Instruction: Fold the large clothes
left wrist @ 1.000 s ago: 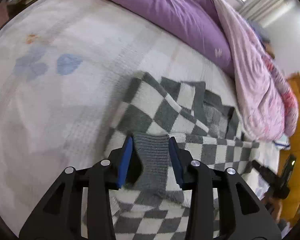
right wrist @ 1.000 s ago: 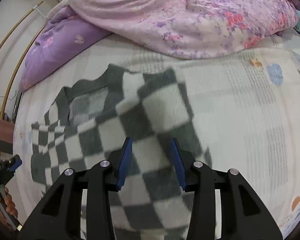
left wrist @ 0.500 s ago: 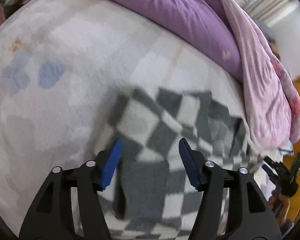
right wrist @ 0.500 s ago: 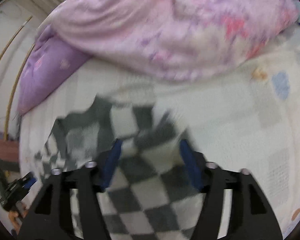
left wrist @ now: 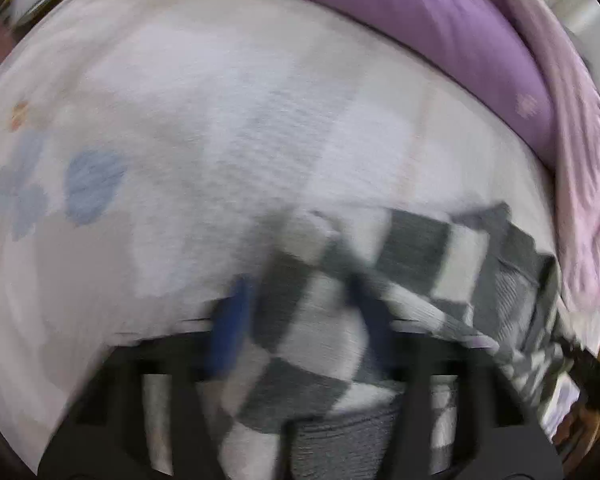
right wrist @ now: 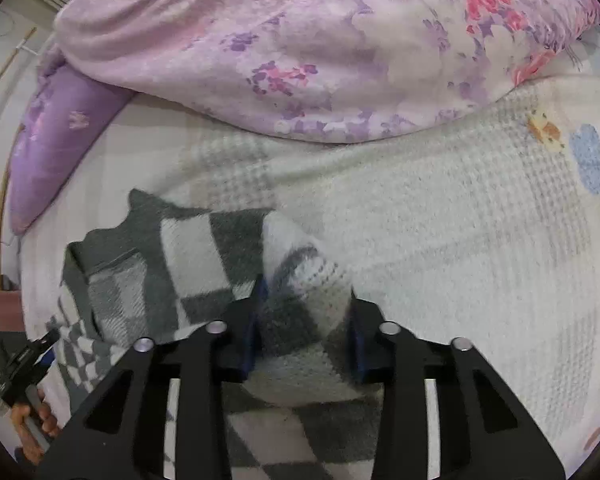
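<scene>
Right gripper [right wrist: 304, 320] jaws pinching sweater [right wrist: 204, 256] fold; left gripper [left wrist: 300, 312] jaws spread, sweater between, blurred.

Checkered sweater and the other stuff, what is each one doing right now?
checkered sweater: partly folded, lying on the bed.
right gripper: shut on a bunched fold of the sweater.
left gripper: blurred, sweater between its fingers, grip unclear.
floral quilt: heaped at the back.
bedsheet: spread flat.

White waffle bedspread [right wrist: 480, 240], purple floral quilt [right wrist: 320, 48], pale wall [right wrist: 4, 40]
</scene>
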### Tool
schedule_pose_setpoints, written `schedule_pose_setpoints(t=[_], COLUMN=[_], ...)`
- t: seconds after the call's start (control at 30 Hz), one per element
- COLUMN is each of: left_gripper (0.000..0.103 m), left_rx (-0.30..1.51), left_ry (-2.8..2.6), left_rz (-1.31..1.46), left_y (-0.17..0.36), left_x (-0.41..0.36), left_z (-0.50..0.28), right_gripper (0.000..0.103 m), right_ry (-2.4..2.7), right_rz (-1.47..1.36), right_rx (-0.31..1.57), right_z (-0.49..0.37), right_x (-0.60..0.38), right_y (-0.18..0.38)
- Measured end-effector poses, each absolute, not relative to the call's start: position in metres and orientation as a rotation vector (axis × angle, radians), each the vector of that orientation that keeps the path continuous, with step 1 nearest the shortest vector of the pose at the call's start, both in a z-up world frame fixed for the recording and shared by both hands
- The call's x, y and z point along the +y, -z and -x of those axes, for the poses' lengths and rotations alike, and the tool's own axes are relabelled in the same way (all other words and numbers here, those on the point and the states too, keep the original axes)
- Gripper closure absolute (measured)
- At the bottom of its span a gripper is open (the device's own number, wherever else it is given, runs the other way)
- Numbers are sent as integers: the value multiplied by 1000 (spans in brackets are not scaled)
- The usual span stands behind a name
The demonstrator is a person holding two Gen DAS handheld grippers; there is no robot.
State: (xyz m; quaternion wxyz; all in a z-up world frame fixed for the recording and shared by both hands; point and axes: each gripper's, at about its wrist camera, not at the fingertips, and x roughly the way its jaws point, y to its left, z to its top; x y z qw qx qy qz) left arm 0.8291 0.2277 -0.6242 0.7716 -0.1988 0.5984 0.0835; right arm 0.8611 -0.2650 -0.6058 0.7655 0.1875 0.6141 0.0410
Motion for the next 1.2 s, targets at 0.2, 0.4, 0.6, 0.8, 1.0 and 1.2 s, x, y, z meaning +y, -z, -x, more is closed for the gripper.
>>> schedule_pose_setpoints(t=[0.2,0.4,0.6,0.8,1.0,1.2], left_gripper=[86,86,87,103,103,98], left_rx=[1161,1055,1036,1118,1234,1239], left_ry=[-127,-61,-79,-187,-309,-312], left_rz=[399,463,508,545,661,872], left_y=[574,507,470,480,528,547], left_x=[225,226,215,213,210,202], left_z=[-792,-723,-637,-543,-457,-413], right_gripper=[83,85,85,85,83,76], right_ry=[-142,-183,-215,-230,-233,-171], right_rz=[-415,-460,-452,-496,-490,-484], right_rx=[1205,1115,1087,1152,1344,1393], right_z=[-816,-745,-671,-587,-531,-506], right_x=[-272,-286,-304,-327,-319,-315], right_y=[564,510,471,476,520,532])
